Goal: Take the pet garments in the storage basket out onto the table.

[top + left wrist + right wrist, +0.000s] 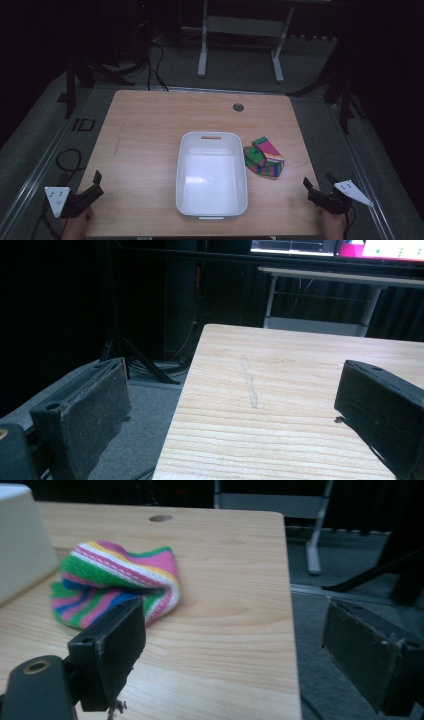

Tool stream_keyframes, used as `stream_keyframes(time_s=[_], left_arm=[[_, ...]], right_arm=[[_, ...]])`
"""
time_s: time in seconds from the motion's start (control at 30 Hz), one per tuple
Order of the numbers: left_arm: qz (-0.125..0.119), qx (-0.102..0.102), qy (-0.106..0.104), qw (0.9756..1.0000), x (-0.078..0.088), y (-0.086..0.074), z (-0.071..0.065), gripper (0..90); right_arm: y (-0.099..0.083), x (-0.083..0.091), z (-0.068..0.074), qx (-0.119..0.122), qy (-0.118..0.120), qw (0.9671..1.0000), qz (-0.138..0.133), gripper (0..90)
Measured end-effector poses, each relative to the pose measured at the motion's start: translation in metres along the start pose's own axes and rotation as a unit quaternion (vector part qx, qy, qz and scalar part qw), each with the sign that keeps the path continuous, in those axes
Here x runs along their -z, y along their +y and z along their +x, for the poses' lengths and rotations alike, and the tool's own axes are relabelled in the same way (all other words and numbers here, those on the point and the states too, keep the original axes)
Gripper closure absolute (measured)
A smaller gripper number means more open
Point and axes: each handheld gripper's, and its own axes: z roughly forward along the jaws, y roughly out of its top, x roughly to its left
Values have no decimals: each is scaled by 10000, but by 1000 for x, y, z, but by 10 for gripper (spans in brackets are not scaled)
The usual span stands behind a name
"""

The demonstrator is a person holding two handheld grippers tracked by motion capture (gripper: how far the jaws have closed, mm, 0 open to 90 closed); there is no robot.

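Observation:
A white plastic bin (212, 175) stands empty near the middle of the wooden table (150, 130). Right beside it lies a bundled striped sock (264, 157) in pink, green and blue, which the right gripper view shows as a soft heap (117, 580) next to the bin's corner (20, 535). My left gripper (96, 184) rests at the table's front left corner, open and holding nothing (235, 410). At the front right edge my right gripper (316, 188) is open too, its jaws wide apart (235, 645) short of the sock.
A round cable hole (238, 107) sits near the table's far edge. Beyond the table stand a white desk frame (240, 40) and dark tripod legs (90, 75). Cables (70, 160) lie on the grey floor at the left.

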Motion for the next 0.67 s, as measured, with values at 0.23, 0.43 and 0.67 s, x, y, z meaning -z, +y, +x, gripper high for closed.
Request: stream_keyframes(time_s=[0.23,0.43,0.67], left_arm=[[0,-8,-12,10000,0,0,0,18],[-8,-5,-19,10000,0,0,0,18],[-10,-18,-17,10000,0,0,0,18]], right_arm=[[-4,-4,-3,-126,-459,9988,153,107],[-6,-6,-5,-219,-449,9986,198,107],[-6,-7,-3,-132,-486,9984,249,107]])
